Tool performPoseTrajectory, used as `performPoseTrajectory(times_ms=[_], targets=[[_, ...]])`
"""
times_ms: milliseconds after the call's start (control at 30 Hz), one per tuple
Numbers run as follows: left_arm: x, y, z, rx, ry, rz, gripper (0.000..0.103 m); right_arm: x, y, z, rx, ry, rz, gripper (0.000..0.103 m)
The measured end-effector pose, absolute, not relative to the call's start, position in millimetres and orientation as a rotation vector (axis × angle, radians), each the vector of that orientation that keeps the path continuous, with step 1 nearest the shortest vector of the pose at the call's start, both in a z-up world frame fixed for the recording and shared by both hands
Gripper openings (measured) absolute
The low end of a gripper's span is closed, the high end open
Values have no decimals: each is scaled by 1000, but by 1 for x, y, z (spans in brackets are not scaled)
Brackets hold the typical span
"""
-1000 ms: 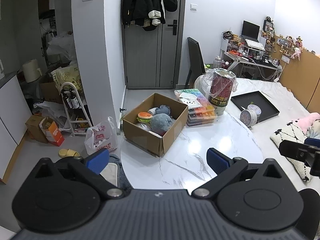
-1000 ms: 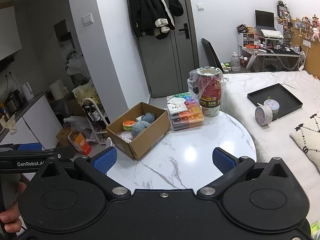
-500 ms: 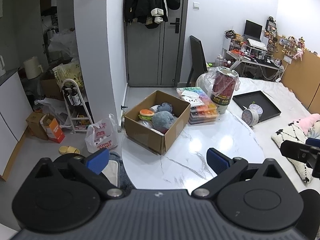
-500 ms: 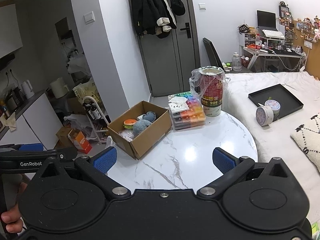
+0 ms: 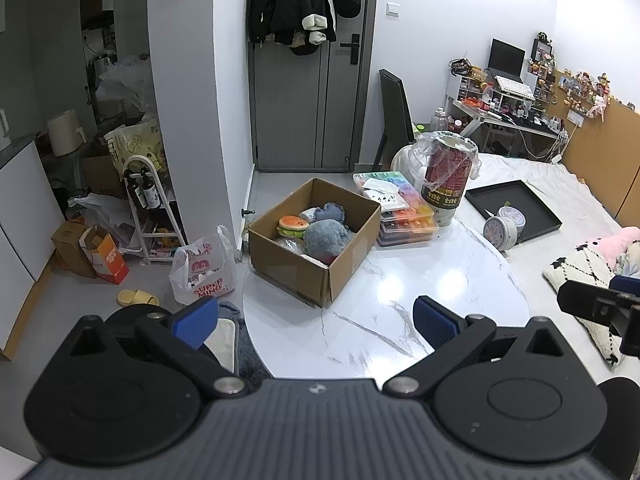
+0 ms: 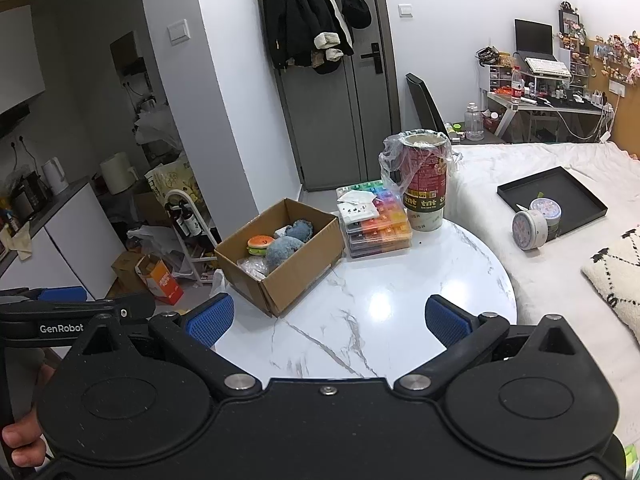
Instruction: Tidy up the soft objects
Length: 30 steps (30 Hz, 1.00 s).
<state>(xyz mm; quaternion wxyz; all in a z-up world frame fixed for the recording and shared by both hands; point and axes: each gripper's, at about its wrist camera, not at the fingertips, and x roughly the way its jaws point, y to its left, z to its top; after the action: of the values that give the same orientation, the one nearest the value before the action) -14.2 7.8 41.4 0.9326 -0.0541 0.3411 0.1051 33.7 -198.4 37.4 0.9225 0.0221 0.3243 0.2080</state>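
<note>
Hovering over the table, both grippers spread wide and empty.
Left gripper and right gripper sit short of the box; soft toys lie inside it.

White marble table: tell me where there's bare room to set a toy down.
The white marble round table is bare across its near half, bordered by the open cardboard box on the left, the stacked colourful plastic organiser cases and the red plastic-wrapped canister behind. The far edge is crowded. Both sets of jaws stand open, empty.
</note>
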Motion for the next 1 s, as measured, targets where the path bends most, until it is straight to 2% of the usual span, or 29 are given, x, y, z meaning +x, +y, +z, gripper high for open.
performPoseTrajectory(times_ms=[1000], targets=[[-15, 9, 27, -122, 716, 198, 103, 36, -190, 37, 41, 674, 418, 103]])
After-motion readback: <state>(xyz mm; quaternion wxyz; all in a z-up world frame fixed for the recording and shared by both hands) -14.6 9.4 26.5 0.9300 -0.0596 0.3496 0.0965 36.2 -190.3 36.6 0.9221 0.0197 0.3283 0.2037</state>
